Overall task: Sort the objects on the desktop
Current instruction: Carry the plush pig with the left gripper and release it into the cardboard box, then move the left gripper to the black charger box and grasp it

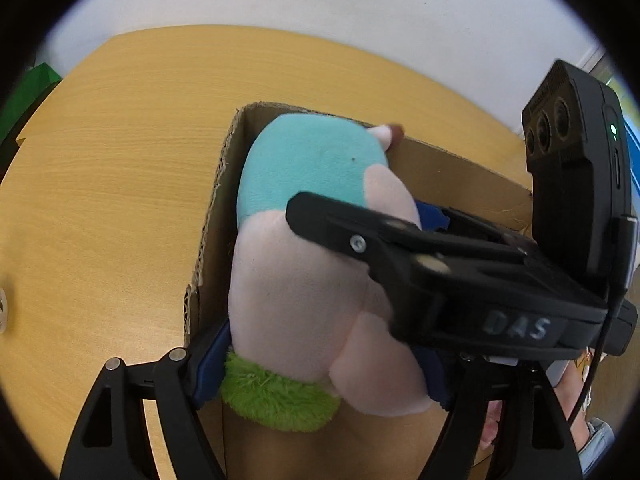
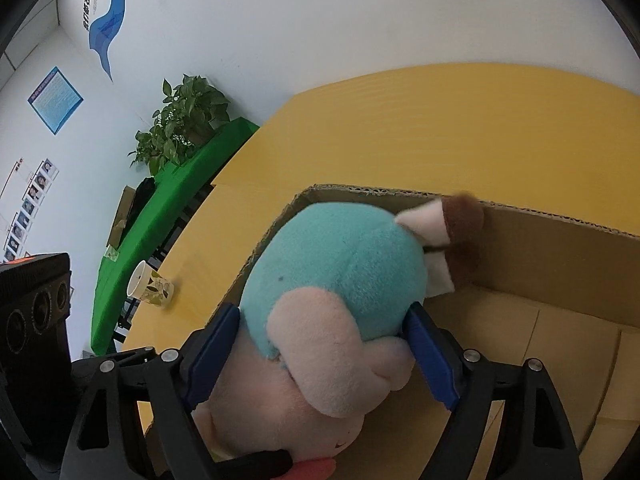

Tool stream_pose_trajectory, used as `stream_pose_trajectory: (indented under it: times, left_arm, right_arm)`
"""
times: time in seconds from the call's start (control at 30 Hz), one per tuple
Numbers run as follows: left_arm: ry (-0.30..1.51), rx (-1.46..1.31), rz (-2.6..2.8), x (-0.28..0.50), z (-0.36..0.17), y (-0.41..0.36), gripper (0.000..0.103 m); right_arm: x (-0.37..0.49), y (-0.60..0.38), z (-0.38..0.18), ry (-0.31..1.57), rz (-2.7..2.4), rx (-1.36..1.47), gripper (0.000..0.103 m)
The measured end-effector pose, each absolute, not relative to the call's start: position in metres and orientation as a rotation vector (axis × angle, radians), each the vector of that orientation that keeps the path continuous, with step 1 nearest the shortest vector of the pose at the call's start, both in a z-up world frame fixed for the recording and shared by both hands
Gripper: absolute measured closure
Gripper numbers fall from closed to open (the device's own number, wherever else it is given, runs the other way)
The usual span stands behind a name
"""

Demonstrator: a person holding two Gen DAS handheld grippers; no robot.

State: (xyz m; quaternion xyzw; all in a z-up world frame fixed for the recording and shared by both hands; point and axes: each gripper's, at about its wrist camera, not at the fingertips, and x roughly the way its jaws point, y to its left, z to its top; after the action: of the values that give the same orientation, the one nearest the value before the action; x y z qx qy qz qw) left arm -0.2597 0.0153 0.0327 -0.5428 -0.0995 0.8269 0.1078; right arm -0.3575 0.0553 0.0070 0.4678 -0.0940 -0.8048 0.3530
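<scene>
Between your right gripper's (image 2: pixel 320 344) blue pads (image 2: pixel 430 354), the plush toy (image 2: pixel 332 280) was clamped over the cardboard box (image 2: pixel 560 276); your left gripper (image 1: pixel 320 372) also gripped it.

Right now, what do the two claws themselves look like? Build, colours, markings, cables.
Both are black plastic frames with silver pivot bolts and blue finger pads. The left claw matches the right claw. From the left wrist view, the right unit carries embossed "DAS" lettering, a black camera module with three lenses and a green LED, and a thin black cable.
</scene>
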Motion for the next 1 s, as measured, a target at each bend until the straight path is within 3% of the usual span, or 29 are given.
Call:
stream_pose_trajectory:
  times: [0.33,0.43,0.5,0.67,0.83,1.0]
  left_arm:
    - [-0.16,-1.515,2.523,-0.198,0.063,0.022,0.023]
    - [-0.14,-1.427,2.581,-0.164,0.08,0.02,0.023]
    - [-0.1,-1.325,2.634,-0.136,0.095,0.024,0.023]
    - [0.044,-0.97,2.765,-0.047,0.13,-0.033,0.022]
    - [0.013,-0.702,2.821,0.013,0.153,-0.007,0.019]
    - [-0.039,-0.698,2.833,0.05,0.151,0.006,0.019]
  right_arm:
    - [-0.334,0.044,0.039,-0.169,-2.116,1.146,0.02]
    - [-0.306,0.074,0.082,-0.227,-2.168,1.057,0.006]
    - [-0.275,0.096,0.116,-0.197,-2.248,0.99,0.0]
    - [-0.163,0.15,0.175,-0.077,-2.438,0.922,0.0]
    - [-0.057,0.181,0.184,0.015,-2.6,0.87,0.0]
    - [0.02,0.206,0.169,0.127,-2.701,0.877,0.0]
